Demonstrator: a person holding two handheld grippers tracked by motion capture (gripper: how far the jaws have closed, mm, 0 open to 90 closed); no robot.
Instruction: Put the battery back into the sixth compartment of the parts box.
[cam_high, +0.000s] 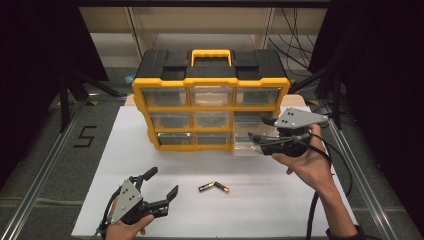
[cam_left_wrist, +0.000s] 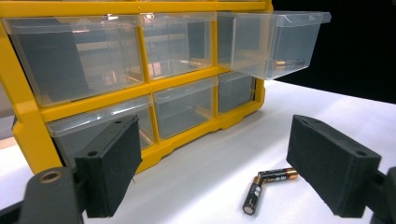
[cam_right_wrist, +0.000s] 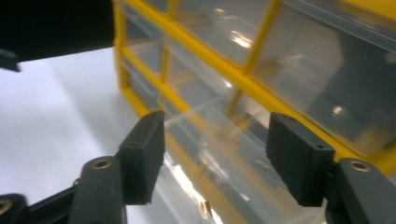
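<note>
Right gripper view, drawer blurred (cut off)

Yellow-framed plastic organiser with black top and yellow handle, clear see-through drawers, one pulled-out clear drawer ahead of the black-jawed left gripper, two black-and-copper batteries between its jaws, white table sheet
</note>
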